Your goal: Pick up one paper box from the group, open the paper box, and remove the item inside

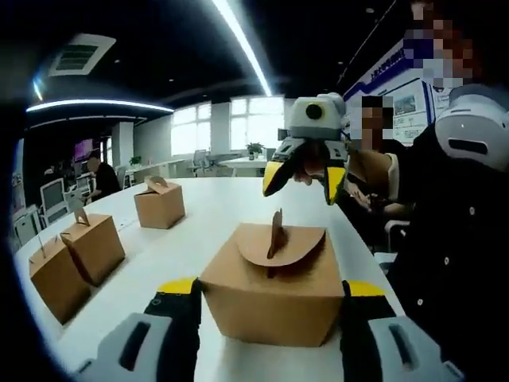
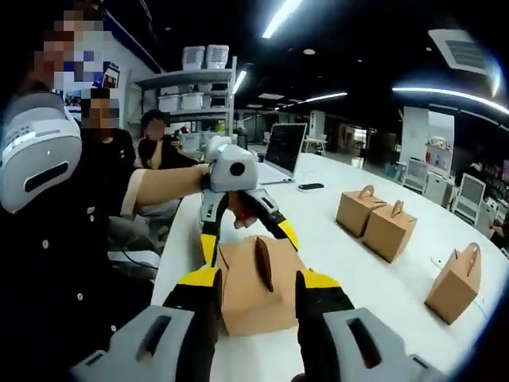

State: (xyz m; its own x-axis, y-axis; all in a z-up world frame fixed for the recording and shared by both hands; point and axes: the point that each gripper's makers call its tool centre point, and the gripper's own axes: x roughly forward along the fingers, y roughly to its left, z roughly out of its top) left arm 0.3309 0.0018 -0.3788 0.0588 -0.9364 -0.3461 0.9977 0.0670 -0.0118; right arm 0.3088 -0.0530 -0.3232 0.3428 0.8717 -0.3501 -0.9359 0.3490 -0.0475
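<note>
Held upright just above the white bench [image 1: 215,203]: paper box [image 1: 272,290], clamped at both side walls between left gripper [image 1: 270,296] fingers. Just beyond the box's top tab, right gripper [image 1: 304,181], fingers parted, empty, nearer the lid.

Two gripper cameras face each other across one paper box [image 1: 270,290] on a white table [image 1: 207,211]

Left gripper view looks low and close along its own jaws at the box, the right gripper [image 1: 305,177] at 12 o'clock beyond it, windows behind; right gripper view looks back from the opposite side, equally near, the left gripper [image 2: 246,223] at 12 o'clock, shelves behind; both share the box, tabletop and three further boxes [image 2: 387,227].
</note>
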